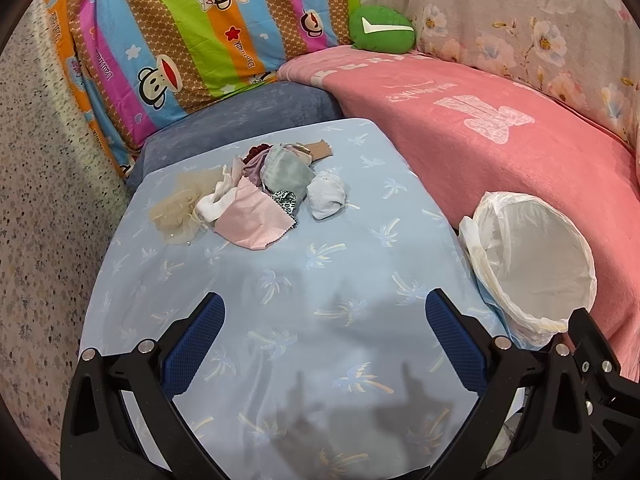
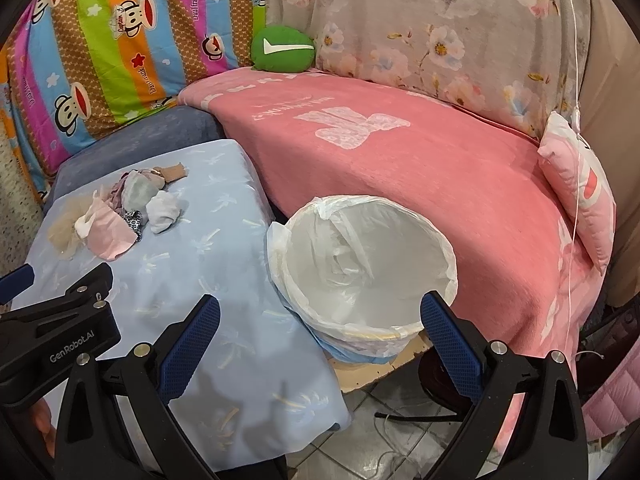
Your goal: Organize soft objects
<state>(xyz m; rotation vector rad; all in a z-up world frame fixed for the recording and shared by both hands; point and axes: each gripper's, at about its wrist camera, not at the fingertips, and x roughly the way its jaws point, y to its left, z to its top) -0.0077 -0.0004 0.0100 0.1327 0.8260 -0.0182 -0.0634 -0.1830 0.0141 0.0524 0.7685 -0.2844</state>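
Cloths [image 1: 260, 188] lie heaped at the far side of your worktop [image 1: 280, 280], which carries a blue palm-print cover. A lined bin [image 2: 360, 264] stands just right of the worktop, against the pink blanket [image 2: 400, 152]. Your left hand-held gripper [image 1: 324, 344] and right hand-held gripper [image 2: 320, 344] are both spread wide, holding nothing.
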